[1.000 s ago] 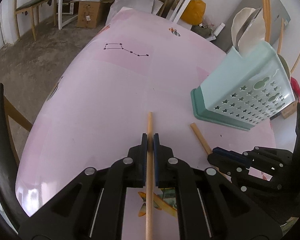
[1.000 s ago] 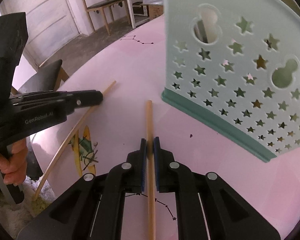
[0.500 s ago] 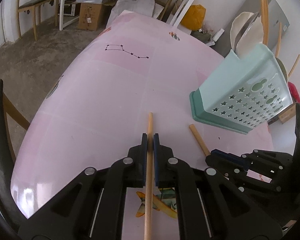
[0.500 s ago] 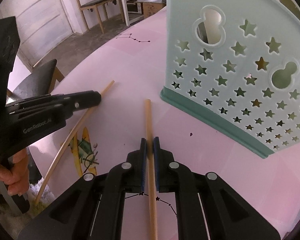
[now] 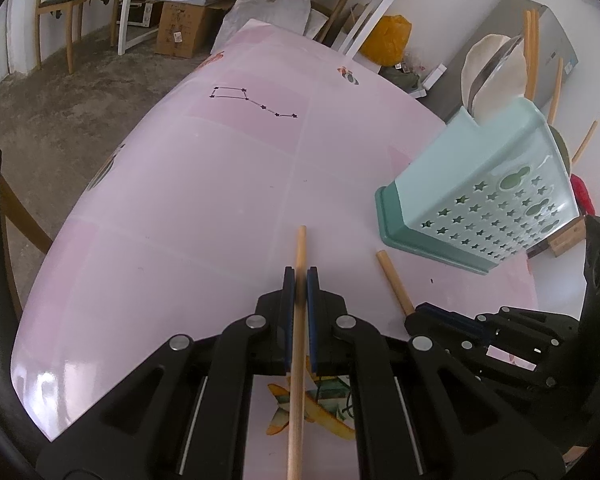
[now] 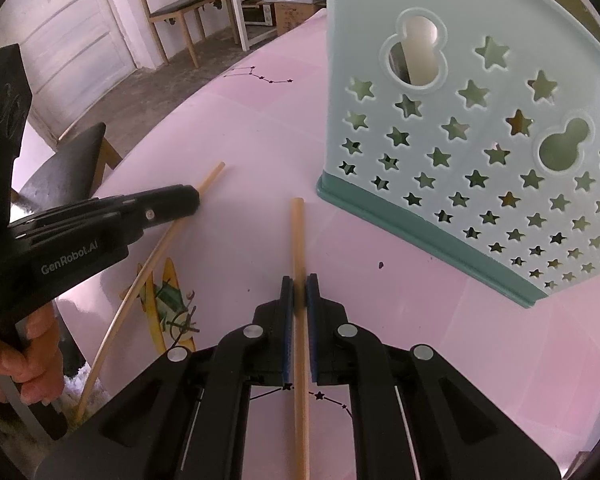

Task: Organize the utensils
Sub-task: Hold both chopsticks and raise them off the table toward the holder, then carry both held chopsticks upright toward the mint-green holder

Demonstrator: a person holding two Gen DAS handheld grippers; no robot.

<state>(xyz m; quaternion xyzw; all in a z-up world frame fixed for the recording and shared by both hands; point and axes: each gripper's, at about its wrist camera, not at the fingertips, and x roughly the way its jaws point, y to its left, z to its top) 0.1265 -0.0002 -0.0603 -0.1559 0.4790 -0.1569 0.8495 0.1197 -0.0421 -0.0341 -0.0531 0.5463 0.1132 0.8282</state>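
My left gripper (image 5: 300, 276) is shut on a wooden chopstick (image 5: 298, 320) held above the pink table (image 5: 180, 200); it also shows in the right wrist view (image 6: 172, 204), with its chopstick (image 6: 148, 276). My right gripper (image 6: 299, 284) is shut on a second wooden chopstick (image 6: 299, 240), whose tip points at the base of the pale green star-holed utensil holder (image 6: 480, 120). In the left wrist view the right gripper (image 5: 424, 314) sits at lower right with its chopstick (image 5: 394, 280), and the holder (image 5: 484, 204) stands right of it, with chopsticks and a ladle inside.
A dark chair (image 6: 64, 164) stands at the table's left edge. Wooden chairs, a white table frame and cardboard boxes (image 5: 180, 32) stand on the floor beyond the table. An aeroplane drawing (image 6: 164, 300) is printed on the table near both grippers.
Both grippers have risen and drawn back a little with their chopsticks. The holder looks slightly smaller and farther in both views.
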